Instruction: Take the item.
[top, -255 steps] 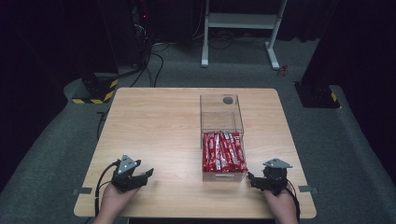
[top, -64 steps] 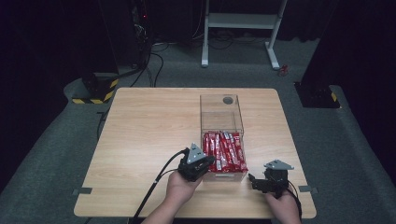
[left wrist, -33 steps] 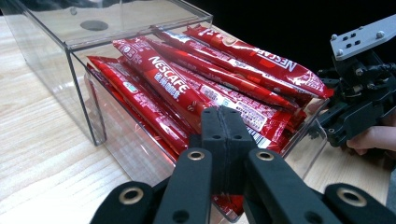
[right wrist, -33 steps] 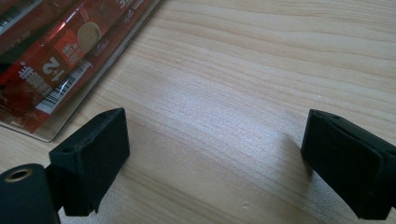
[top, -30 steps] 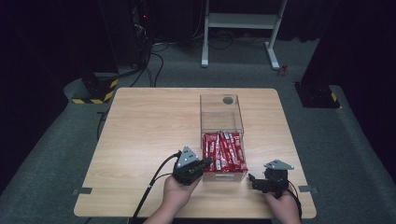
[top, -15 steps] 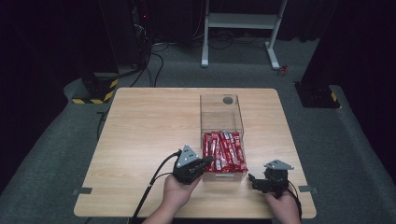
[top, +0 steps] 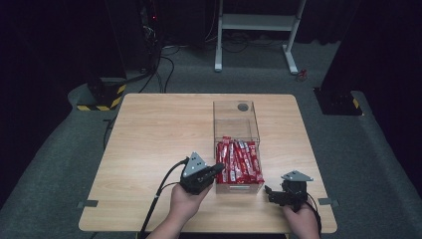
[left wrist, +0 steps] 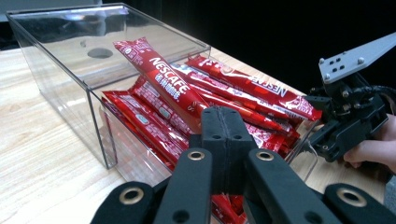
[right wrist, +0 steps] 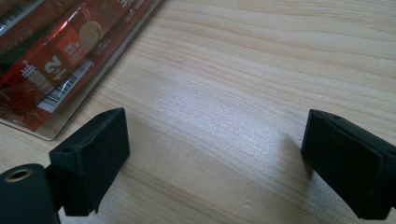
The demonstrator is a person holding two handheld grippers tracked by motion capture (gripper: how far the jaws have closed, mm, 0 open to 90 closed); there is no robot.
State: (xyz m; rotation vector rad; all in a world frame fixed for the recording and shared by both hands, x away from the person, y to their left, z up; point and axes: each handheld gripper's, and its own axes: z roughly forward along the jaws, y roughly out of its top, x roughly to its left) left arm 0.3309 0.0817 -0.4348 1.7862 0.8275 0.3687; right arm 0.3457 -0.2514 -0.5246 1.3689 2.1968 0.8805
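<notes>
A dark room with black curtains surrounds a light wooden table (top: 164, 149), and a white frame stands on the grey floor beyond it. On the table sits a clear box (top: 236, 119), long and open-topped, its near half packed with red Nescafe sachets (top: 239, 162); the far half holds none, and a round hole marks its far end.

The left gripper (top: 211, 172) is at the box's near left corner, its tips at the sachets. In the left gripper view its jaws are pressed flat together and pinch the lower end of one sachet (left wrist: 161, 77), which stands tilted up out of the pile, its far end above the others. The rest lie stacked lengthwise behind the transparent wall (left wrist: 100, 140).

The right gripper (top: 272, 194) rests near the table's front edge, just right of the box's near right corner, held in the person's hand and pointing left. Its jaws stand wide apart with bare wood between them, and the box corner with sachets lies just past the left jaw in the right gripper view
</notes>
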